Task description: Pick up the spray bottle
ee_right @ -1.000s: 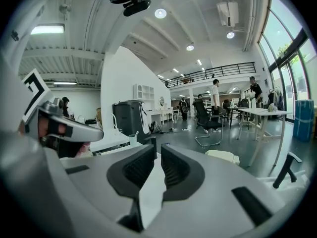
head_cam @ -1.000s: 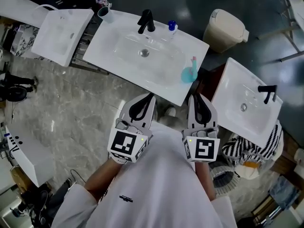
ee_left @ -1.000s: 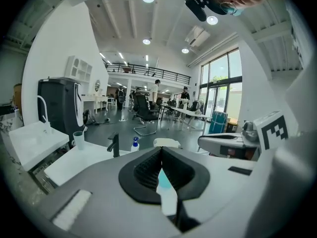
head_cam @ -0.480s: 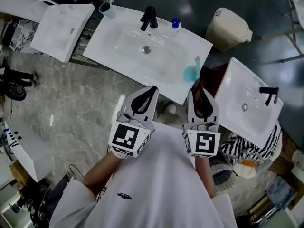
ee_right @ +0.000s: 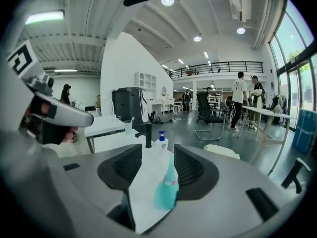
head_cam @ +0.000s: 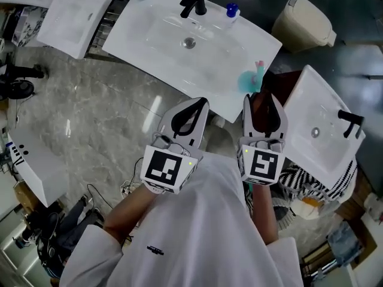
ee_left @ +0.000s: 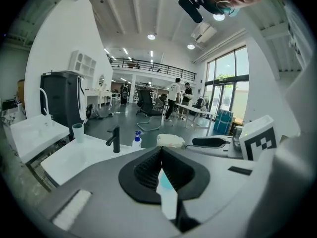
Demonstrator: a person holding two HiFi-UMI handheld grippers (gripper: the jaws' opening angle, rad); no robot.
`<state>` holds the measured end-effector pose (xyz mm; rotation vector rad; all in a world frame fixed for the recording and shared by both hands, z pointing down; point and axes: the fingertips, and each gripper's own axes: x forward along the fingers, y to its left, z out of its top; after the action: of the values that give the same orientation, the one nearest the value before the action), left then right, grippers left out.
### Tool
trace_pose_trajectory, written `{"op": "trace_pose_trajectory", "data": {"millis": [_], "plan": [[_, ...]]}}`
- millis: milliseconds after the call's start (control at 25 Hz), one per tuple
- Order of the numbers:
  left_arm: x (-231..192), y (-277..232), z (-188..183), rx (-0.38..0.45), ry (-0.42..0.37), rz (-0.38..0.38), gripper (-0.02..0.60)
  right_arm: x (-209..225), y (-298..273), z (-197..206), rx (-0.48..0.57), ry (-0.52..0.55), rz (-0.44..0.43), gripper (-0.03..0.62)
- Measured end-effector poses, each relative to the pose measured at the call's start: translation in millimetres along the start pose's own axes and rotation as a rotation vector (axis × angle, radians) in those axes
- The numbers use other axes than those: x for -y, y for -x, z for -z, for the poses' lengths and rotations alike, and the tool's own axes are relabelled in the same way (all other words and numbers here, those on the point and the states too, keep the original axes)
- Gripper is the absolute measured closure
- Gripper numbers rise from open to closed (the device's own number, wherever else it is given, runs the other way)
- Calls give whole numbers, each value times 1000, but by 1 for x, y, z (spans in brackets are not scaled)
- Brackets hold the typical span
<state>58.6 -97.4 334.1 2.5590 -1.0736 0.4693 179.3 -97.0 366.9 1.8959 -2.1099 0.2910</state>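
Jaws just opened wide to take it, my empty right claw (head_cam: pixel 260 100) (ee_right: pixel 157 152) aims at the teal spray bottle (head_cam: pixel 250 81) (ee_right: pixel 166 190) on the sink's (head_cam: pixel 155 46) near right corner; my left claw (head_cam: pixel 200 103) (ee_left: pixel 159 150) is closed.

washbasin counter (head_cam: pixel 149 46): white, just ahead of left claw (head_cam: pixel 200 103) and right claw (head_cam: pixel 263 100) | black faucet (head_cam: pixel 193 0): far rim, beyond left claw | blue-capped bottle (head_cam: pixel 231 12): just right of faucet | second basin (head_cam: pixel 311 100): right of right claw, own black tap (head_cam: pixel 350 121) | beige bin (head_cam: pixel 305 23): ahead-right of right claw | striped cloth (head_cam: pixel 311 184): right of right claw, near
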Motion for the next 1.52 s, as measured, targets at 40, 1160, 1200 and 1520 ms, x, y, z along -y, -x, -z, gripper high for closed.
{"op": "trace_pose_trajectory", "data": {"millis": [40, 1160, 1200, 1520], "plan": [[0, -4, 3, -6, 10, -6, 577, 2, -4, 4, -7, 14, 6, 417], [1, -73, 88, -137, 120, -70, 577, 30, -82, 105, -33, 32, -111, 396], [1, -72, 88, -138, 120, -71, 577, 30, -83, 106, -39, 31, -114, 396], [-4, -69, 87, -133, 115, -72, 577, 29, -86, 108, -35, 37, -98, 434]]}}
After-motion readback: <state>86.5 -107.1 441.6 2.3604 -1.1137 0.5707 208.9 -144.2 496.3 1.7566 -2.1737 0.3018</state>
